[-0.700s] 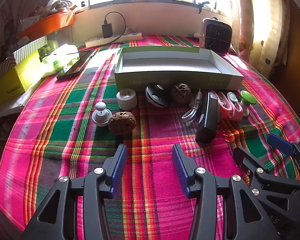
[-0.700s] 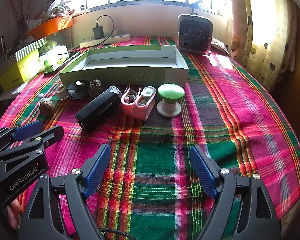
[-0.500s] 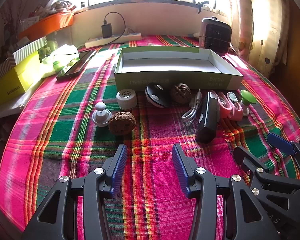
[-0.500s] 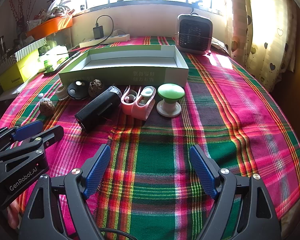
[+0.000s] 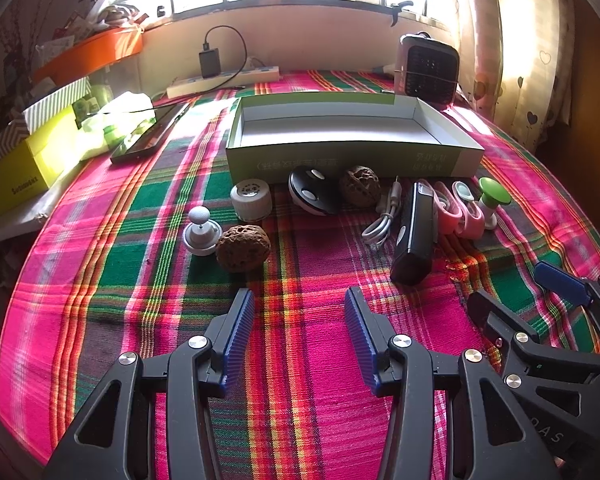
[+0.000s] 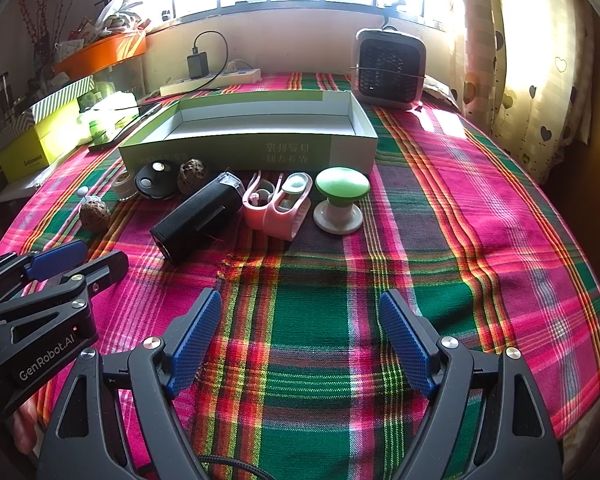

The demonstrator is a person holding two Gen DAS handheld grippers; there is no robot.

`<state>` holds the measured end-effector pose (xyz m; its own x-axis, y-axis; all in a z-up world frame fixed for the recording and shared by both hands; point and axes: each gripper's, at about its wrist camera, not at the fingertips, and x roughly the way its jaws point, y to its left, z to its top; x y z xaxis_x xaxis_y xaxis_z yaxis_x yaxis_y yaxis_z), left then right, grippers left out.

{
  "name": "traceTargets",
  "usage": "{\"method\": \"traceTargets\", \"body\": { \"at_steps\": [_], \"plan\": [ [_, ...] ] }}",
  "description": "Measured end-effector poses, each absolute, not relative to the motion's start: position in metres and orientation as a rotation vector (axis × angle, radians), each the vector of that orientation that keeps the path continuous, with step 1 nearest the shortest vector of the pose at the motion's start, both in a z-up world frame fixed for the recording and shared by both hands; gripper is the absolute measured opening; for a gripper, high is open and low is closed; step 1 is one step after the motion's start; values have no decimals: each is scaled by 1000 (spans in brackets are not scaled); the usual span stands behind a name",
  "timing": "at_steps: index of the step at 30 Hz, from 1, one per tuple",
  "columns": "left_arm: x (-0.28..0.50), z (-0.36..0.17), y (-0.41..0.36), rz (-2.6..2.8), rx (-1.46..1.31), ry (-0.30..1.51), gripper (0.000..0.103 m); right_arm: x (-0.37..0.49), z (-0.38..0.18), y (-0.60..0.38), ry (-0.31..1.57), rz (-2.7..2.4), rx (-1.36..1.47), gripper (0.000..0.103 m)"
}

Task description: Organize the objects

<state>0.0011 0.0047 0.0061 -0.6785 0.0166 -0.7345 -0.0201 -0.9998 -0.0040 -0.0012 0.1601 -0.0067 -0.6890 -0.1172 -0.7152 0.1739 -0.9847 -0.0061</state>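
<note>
Nothing moved — both hand-held grippers, left [image 5: 299,336] and right [image 6: 300,340], gape empty; take nearest walnut [image 5: 243,247] at 11 o'clock, drop it into box [image 5: 340,156].

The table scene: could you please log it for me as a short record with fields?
surface: plaid cloth
container: shallow green box, nothing in it
in front of box: black speaker, pink clip, green-topped knob, two walnuts
left gripper: open, holding nothing
right gripper: open, holding nothing
</note>
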Motion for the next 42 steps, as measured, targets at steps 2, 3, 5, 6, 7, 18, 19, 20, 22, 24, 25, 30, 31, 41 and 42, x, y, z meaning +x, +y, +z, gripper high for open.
{"method": "traceTargets", "body": {
  "at_steps": [2,3,5,6,7,18,19,20,22,24,25,30,31,41,42],
  "plan": [
    [1,7,4,2853,-1252,10,45,-1,-7,161,111,-2742,1156,81],
    [0,7,4,2851,-1252,11,45,-1,-7,162,111,-2739,1156,81],
    [0,7,4,2849,-1249,12,45,-2,-7,162,112,-2736,1156,81],
    [0,7,4,2849,-1249,13,45,-2,-7,162,113,-2736,1156,81],
    [0,7,4,2849,-1248,13,45,-2,-7,162,113,-2736,1156,81],
    [0,6,5,2836,-1252,17,45,-3,-7,162,114,-2725,1157,81],
    [-1,6,5,2836,-1252,20,45,-3,-7,163,115,-2724,1157,81],
    [-1,6,6,2837,-1252,23,45,-3,-7,163,115,-2724,1156,81],
    [-1,6,6,2837,-1252,22,45,-3,-7,163,115,-2725,1155,81],
    [-1,6,6,2835,-1250,20,45,-3,-7,162,116,-2725,1156,81],
    [-1,6,5,2836,-1250,22,45,-2,-7,162,115,-2725,1156,81],
    [-1,6,5,2826,-1252,19,45,-3,-7,163,115,-2712,1158,81],
    [0,6,4,2816,-1253,13,45,-3,-7,164,116,-2704,1159,81],
    [0,10,-22,2808,-1233,-44,45,-18,-3,184,121,-2727,1185,81],
    [0,11,-27,2811,-1224,-63,45,-21,-2,186,130,-2732,1189,81]
  ]
}}
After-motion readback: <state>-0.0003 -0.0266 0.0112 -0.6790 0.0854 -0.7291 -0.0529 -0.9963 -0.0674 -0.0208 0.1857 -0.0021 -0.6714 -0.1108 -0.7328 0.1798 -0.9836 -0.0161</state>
